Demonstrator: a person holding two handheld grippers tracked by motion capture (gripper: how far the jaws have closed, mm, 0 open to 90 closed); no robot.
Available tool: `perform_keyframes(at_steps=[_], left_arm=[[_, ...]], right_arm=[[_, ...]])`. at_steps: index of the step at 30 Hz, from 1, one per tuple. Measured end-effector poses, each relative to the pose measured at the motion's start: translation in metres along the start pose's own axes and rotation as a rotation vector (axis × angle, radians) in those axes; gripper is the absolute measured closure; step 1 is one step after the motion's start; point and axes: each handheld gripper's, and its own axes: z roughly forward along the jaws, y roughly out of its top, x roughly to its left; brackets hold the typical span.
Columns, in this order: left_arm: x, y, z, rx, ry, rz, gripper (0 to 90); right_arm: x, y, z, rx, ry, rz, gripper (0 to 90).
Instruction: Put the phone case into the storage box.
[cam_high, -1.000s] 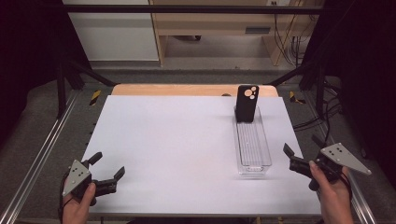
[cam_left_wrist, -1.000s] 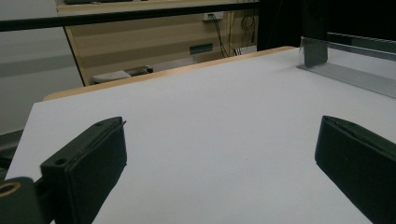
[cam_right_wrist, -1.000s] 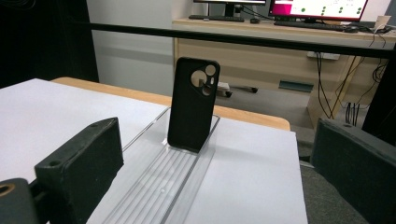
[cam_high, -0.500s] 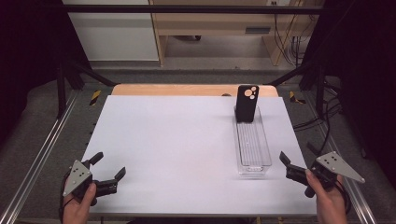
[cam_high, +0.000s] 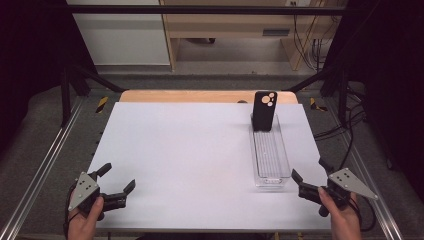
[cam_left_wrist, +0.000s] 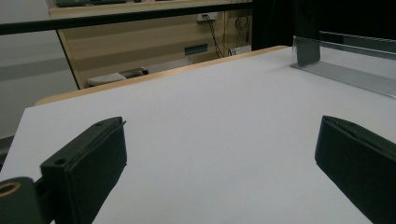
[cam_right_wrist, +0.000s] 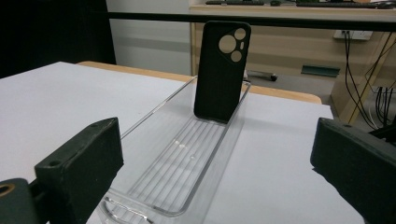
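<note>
Black phone case (cam_high: 264, 111) standing upright at the far end of a clear ribbed tray (cam_high: 270, 157), on the right half of a white table (cam_high: 190, 150), nothing else between it and either gripper. Right gripper (cam_high: 311, 176) just beyond the tray's near end, jaws spread wide and empty, pointed along the tray toward the case. Left gripper (cam_high: 119, 176) at the near left corner, well apart, jaws likewise wide and empty; from its own view, case top cut off.

White table (cam_high: 190, 150) carries a clear tray (cam_high: 270, 160) toward its right side, nothing else
</note>
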Motion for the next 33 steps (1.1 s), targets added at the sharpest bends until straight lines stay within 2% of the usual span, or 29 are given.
perform_keyframes(at_steps=[19, 33], left_arm=[[-0.001, 0.0, 0.0, -0.002, -0.008, 0.005, 2.3], [-0.002, 0.001, 0.001, -0.002, -0.015, 0.013, 2.3]], right_arm=[[0.012, -0.015, 0.007, -0.003, 0.032, 0.0, 2.8], [0.02, -0.015, 0.012, -0.024, 0.042, -0.012, 2.9]])
